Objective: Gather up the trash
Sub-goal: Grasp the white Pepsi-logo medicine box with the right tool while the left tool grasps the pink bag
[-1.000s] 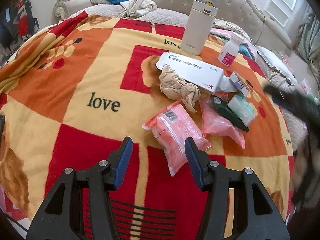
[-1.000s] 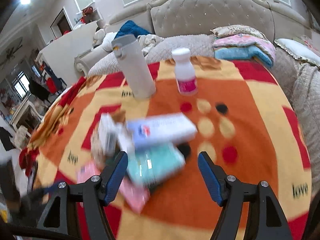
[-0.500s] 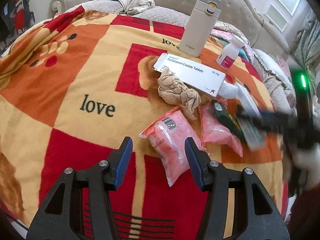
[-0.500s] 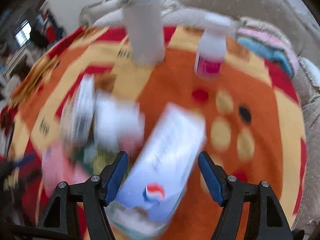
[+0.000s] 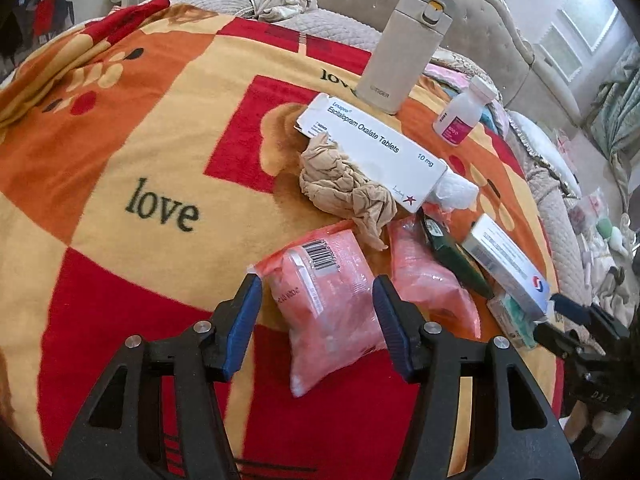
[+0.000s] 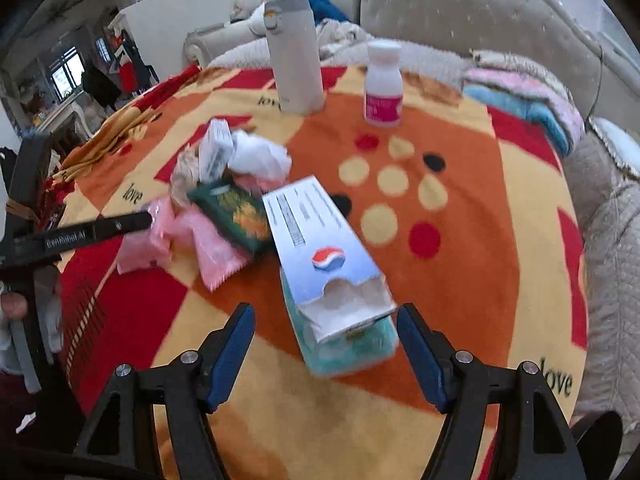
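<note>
Trash lies in a heap on the blanket. My left gripper (image 5: 318,312) is open, its jaws on either side of a pink plastic packet (image 5: 324,296). A second pink packet (image 5: 428,280), a crumpled beige rag (image 5: 344,192), a long white tablet box (image 5: 372,148), a dark green packet (image 5: 452,256) and a white tissue (image 5: 456,192) lie beyond. My right gripper (image 6: 326,340) is open around the torn end of a silver-blue box (image 6: 320,240) that rests on a teal packet (image 6: 348,344). The right gripper (image 5: 560,320) also shows at the right edge of the left wrist view.
A beige flask (image 5: 404,48) and a white pill bottle with a pink label (image 5: 460,116) stand at the back of the red, orange and yellow blanket (image 5: 120,152). Folded towels (image 6: 528,96) and a tufted headboard (image 6: 480,20) lie behind. The bed edge drops away at the right.
My left gripper has moved forward so that the pink packet now lies between its jaws. My right gripper has swung in and closed on the silver-blue box's torn end.
</note>
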A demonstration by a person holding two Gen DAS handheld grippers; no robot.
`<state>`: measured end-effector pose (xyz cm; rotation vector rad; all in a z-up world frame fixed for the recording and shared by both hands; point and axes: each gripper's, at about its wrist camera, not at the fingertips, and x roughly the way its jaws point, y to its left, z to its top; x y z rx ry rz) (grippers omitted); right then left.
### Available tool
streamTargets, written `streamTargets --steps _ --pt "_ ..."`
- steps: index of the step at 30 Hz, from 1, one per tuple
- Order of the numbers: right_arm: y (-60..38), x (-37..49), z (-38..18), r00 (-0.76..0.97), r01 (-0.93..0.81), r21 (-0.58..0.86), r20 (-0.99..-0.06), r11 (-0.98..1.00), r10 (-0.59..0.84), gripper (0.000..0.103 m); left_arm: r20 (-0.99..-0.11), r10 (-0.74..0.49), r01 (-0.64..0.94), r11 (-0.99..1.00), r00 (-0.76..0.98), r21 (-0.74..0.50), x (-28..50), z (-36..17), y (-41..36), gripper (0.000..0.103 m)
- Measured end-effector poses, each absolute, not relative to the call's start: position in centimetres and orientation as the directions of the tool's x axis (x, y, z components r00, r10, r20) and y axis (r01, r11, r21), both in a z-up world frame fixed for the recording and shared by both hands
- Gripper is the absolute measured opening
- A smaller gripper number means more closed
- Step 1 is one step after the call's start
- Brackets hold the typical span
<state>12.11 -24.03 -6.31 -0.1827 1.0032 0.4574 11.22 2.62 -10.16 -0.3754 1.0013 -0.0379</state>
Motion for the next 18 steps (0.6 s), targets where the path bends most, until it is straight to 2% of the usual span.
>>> streamTargets --steps 15,16,18 --pt "-20.3 18.4 -7.1 0.408 -0.444 0.049 -0.878 0.894 0.251 0.071 -0.801 -0.270 -0.047 0.937 0.534 -0.346 10.6 -10.6 2.3 0.050" --pt "-19.7 18.7 -7.5 0.402 -0.453 0.028 -0.886 0.891 0.232 0.069 -0.800 -0.268 -0.042 0.939 0.537 -0.343 10.3 -10.3 2.4 0.050" --pt "-19.1 18.9 -8.2 0.406 -0.460 -0.023 -0.894 0.888 0.188 0.050 -0.796 -0.268 -0.036 0.939 0.543 -0.341 9.8 -9.9 2.6 0.050"
